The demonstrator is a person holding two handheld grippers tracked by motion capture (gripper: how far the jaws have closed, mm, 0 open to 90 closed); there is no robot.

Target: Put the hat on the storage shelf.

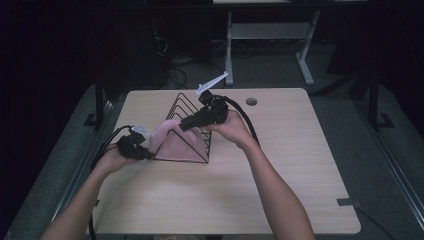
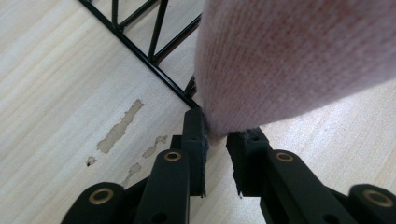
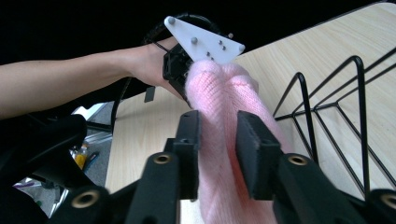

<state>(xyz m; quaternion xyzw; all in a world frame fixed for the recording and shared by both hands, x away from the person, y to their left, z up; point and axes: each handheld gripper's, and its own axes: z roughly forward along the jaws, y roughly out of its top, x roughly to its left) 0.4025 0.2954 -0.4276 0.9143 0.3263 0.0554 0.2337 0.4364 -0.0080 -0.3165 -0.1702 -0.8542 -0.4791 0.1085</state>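
Stretching the pink cloth (image 1: 172,140) between us at the wire rack (image 1: 192,131) on the desk (image 1: 280,170), we pinch its left end in the left hand-held gripper (image 2: 215,140) and its middle in the right hand-held gripper (image 3: 218,135), and next should drape it over the rack.

No text, label, brand or number can be read anywhere, though the dark background might hide some.
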